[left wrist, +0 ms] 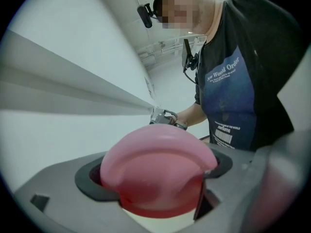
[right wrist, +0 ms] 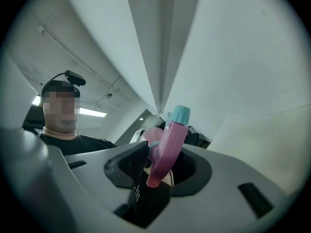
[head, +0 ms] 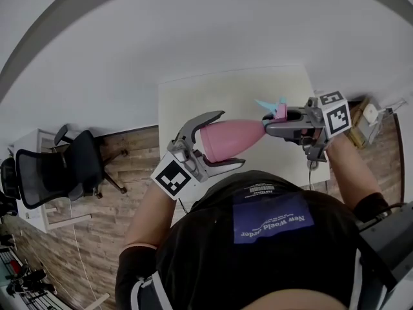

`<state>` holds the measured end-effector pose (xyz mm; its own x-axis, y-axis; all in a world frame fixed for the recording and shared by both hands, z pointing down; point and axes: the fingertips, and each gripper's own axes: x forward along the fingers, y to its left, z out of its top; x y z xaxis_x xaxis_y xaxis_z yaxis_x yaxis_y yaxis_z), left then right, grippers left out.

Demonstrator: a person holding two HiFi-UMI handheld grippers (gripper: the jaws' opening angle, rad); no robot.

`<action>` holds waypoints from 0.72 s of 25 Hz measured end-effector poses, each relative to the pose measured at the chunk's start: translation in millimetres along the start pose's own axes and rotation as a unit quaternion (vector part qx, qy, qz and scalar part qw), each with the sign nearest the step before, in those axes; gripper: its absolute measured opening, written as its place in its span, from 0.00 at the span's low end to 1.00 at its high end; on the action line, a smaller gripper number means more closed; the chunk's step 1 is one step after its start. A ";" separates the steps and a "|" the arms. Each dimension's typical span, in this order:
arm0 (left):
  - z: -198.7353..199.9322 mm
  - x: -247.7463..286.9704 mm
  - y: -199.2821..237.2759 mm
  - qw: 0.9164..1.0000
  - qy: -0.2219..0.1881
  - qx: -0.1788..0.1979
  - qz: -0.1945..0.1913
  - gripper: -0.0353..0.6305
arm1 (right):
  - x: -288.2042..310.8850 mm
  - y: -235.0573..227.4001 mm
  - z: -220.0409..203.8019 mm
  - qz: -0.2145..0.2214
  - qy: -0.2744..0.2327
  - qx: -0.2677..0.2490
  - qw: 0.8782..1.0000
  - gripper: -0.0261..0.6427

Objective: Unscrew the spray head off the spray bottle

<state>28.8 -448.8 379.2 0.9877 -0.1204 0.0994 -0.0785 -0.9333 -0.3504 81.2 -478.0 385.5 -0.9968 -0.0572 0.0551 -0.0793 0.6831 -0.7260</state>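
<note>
We hold the pink spray bottle point(head: 235, 136) level above the table point(head: 193, 102), the left gripper point(left wrist: 155, 188) clamped round its body. At its three o'clock end, the right gripper point(right wrist: 158, 164) grasps the spray head point(right wrist: 171, 137). Unscrewing looks ready to start: next, the right twists while the left holds firm.

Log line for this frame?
left gripper: shut on bottle | right gripper: shut on spray head | spray head: attached | bottle: horizontal, above table
</note>
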 end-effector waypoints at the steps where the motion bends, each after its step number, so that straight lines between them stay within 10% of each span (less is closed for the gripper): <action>1: -0.3 -0.1 -0.1 1.000 0.002 0.000 -0.001 0.79 | 0.2 -0.1 0.1 -0.001 0.002 0.000 1.000 0.22; 18: 13.0 -2.7 -7.2 0.999 -0.022 -0.021 -0.024 0.80 | 1.5 15.2 11.5 0.021 -0.036 -0.029 0.999 0.22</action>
<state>28.4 -437.4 369.4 0.9953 -0.0611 0.0747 -0.0353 -0.9510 -0.3073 78.5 -476.1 366.7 -0.9966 -0.0785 -0.0251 -0.0399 0.7263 -0.6863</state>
